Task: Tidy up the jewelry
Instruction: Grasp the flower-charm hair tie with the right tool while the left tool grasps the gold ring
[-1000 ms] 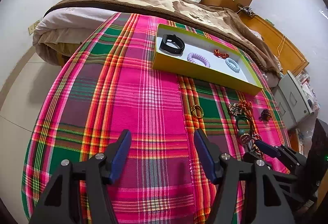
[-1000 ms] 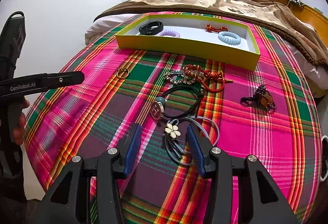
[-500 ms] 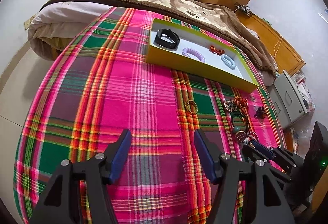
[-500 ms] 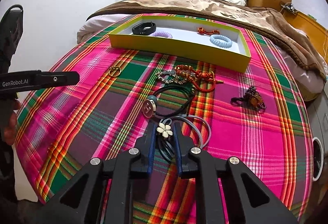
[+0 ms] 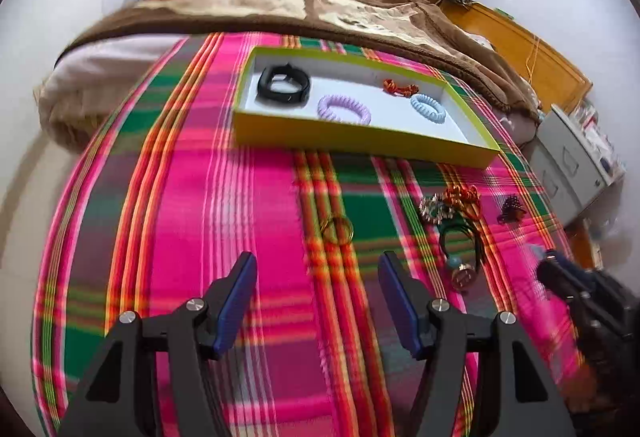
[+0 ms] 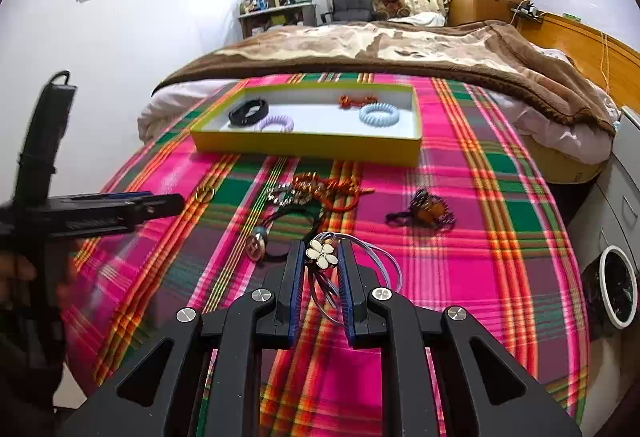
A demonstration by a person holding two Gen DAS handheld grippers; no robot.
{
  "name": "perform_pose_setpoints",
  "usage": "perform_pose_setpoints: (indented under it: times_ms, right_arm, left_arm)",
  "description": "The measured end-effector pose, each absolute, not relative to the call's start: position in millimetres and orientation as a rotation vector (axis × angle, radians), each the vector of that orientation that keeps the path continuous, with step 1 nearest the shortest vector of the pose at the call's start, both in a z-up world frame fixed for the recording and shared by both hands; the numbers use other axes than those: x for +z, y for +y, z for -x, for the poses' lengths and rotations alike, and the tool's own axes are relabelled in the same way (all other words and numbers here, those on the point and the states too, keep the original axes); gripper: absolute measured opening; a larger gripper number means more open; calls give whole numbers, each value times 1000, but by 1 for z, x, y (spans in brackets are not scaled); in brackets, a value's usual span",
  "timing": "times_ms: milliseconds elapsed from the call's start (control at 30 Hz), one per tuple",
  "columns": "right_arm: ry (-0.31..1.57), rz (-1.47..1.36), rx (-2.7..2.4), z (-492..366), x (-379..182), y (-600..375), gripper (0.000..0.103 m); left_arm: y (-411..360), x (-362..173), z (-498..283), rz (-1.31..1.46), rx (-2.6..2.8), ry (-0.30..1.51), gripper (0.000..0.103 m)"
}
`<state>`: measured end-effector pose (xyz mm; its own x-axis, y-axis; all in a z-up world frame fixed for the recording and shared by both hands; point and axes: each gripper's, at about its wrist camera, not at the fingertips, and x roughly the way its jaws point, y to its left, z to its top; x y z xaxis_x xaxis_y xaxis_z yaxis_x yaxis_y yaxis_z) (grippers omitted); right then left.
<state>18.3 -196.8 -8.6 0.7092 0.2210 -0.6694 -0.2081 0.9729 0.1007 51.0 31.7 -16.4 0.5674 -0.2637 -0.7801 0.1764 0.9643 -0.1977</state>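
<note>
Flower tie [image 6: 320,253] clear only right-cam

Broad bare pink plaid bedspread [image 5: 224,205] lies open before my left tool [image 5: 316,301]. Ahead of my right tool [image 6: 320,269], a cluster of loose jewelry [image 6: 312,193] blocks the way to the shallow yellow cardboard tray [image 6: 304,147].
</note>
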Motion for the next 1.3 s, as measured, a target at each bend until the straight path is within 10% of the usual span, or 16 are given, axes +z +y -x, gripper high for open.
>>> perform_pose_setpoints:
  times_ms: [600,967,1300]
  right_arm:
    - [756,-55,246,-33,-15,-211,17]
    - [757,-61,248,-36,-17,-212,17]
    - [753,-61,244,-37,-17,-213,17]
  left_arm:
    - [0,-31,-73,-86,-194,937,58]
    - [-6,-29,-71,-128,-214,914,23]
    - [0,-27,-71,-87,-227,917,23]
